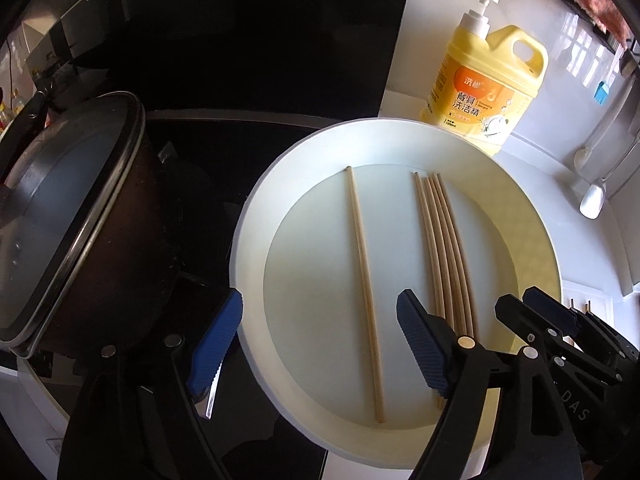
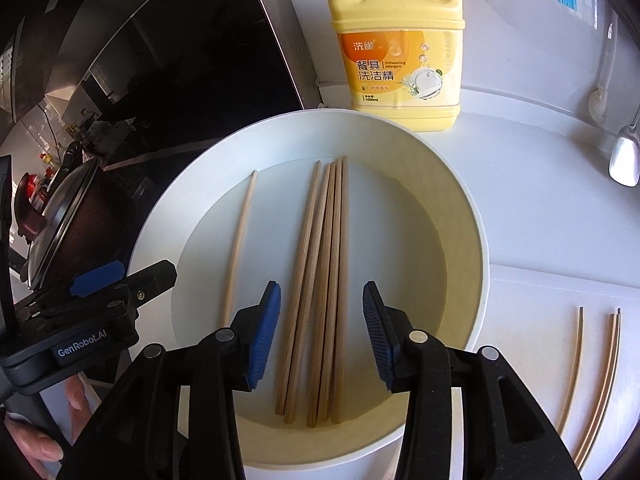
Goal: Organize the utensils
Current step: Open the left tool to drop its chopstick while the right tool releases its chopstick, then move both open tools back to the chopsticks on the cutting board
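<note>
Inside the white basin, a bundle of chopsticks lies near the middle and a single chopstick rests apart from it, towards the lidded pot. The right gripper hovers over the bundle's near ends, jaws partly apart and empty, while the left gripper straddles the single stick with wide, empty jaws. I judge the single stick is best pinched low near its end, then laid parallel against the bundle.

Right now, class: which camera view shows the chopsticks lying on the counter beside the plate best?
The right wrist view: three counter chopsticks show nearly full length. The left wrist view shows only two tips behind the right gripper.
</note>
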